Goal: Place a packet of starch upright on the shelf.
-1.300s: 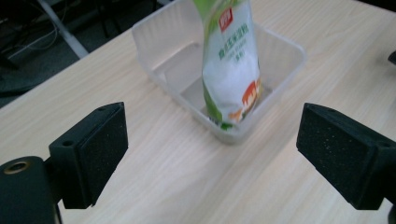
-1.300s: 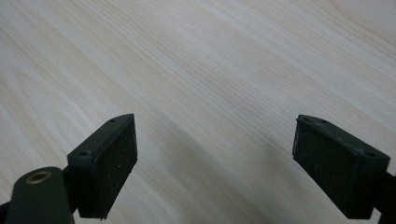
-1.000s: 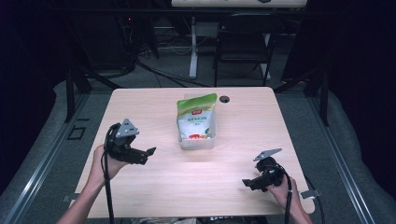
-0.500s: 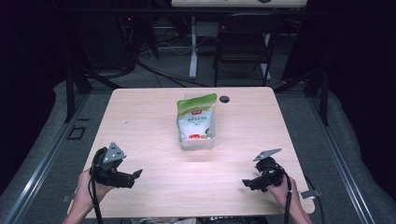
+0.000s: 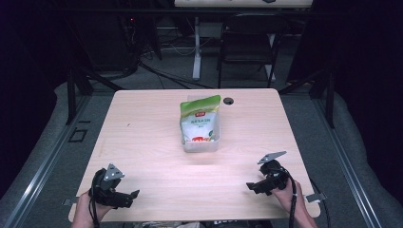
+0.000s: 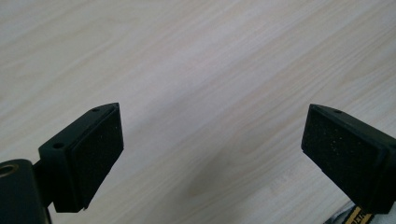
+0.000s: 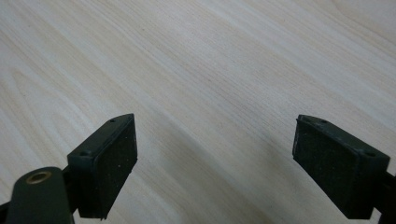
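A green and white bag (image 5: 200,119) lies in a clear plastic box (image 5: 201,145) near the middle of the light wooden table (image 5: 152,123). My left gripper (image 5: 130,198) rests low at the table's front left corner, held in a hand, pointing right. Its jaws stand wide open over bare wood in the left gripper view, gripper (image 6: 212,154). My right gripper (image 5: 251,186) sits at the front right, pointing left. It is open too, with nothing between its pads (image 7: 116,163), gripper (image 7: 215,163). Both grippers are well short of the bag.
A small black round cap or hole (image 5: 228,100) lies at the table's far edge behind the box. A dark chair (image 5: 247,45) and white desk legs (image 5: 196,47) stand beyond the table. A black and yellow strip (image 6: 359,217) peeks in at the lower right of the left gripper view.
My left gripper has drawn back from the table's left middle to the front left corner and dropped lower. The right gripper has stayed put. The bag has not moved.
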Motion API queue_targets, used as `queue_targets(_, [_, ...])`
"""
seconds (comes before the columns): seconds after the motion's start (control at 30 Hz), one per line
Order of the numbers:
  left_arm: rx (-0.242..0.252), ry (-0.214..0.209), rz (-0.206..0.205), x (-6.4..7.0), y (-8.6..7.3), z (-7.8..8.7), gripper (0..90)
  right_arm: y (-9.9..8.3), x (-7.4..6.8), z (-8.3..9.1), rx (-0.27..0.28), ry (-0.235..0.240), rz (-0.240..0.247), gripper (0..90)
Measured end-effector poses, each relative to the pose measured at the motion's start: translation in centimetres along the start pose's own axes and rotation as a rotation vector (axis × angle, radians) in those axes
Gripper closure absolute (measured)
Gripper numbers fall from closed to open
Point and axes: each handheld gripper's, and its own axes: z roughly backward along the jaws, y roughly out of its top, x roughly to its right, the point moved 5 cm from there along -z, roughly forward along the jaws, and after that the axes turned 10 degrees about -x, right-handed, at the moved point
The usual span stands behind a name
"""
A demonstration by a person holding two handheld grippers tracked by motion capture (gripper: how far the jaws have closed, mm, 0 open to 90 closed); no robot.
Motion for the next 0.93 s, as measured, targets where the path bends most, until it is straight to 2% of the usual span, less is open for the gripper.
queue_targets(0.1, [-0.032,0.0,-0.004,0.0,-0.4,-0.6,4.8,0.0,0.0,0.0,0.0,0.0,0.0,13.3])
queue_targets(0.13, [-0.03,0.016,-0.002,0.0,-0.4,-0.7,4.7,0.0,0.0,0.0,0.004,0.003,-0.003,13.3])
queue_targets(0.23, [-0.019,0.002,0.032,-0.3,-0.6,-1.0,4.7,0.0,-0.1,-0.1,0.011,0.006,-0.004,13.3])
queue_targets(0.5, [-0.047,-0.029,0.051,-1.1,-1.1,-2.2,4.5,0.0,-0.1,-0.1,0.001,0.009,0.01,13.3])
queue_targets(0.67, [-0.025,-0.023,0.041,-1.4,-0.6,-2.3,4.5,0.0,-0.2,-0.1,0.003,0.007,0.005,13.3])
queue_targets(0.8, [-0.043,-0.01,0.001,-1.3,-0.6,-2.6,4.2,0.0,-0.1,-0.1,0.001,0.0,0.009,13.3])
queue_targets(0.93, [-0.029,-0.016,-0.015,-1.0,-0.4,-2.5,3.1,0.1,-0.1,-0.1,0.003,0.006,0.007,13.3])
